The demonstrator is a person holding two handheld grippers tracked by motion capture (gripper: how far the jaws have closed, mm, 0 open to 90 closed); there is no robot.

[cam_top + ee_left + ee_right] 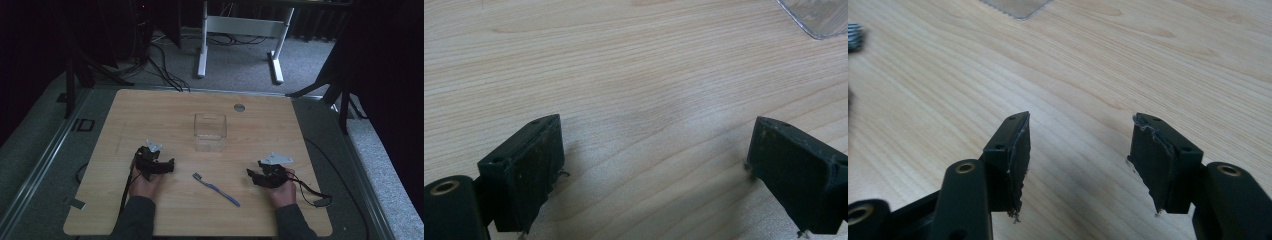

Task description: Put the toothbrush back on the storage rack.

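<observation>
A blue toothbrush (216, 189) lies flat on the wooden table (150, 110) near the front, bristle end to the left. A clear plastic container (210, 131) stands upright behind it at the middle. My left gripper (170, 165) rests low on the table left of the brush, jaws open and empty (656, 125), with a corner of the container (819, 17) at the upper right of its view. My right gripper (251, 176) sits right of the brush, open with only bare wood between its jaws (1081, 120). The blurred brush head (854, 37) and the container's base (1015, 6) lie ahead of it.
A round grey cap (239, 107) is set into the table behind the container. A black cable (315, 192) trails from the right gripper toward the right edge. White desk legs (202, 50) and floor cables stand beyond the table's far edge.
</observation>
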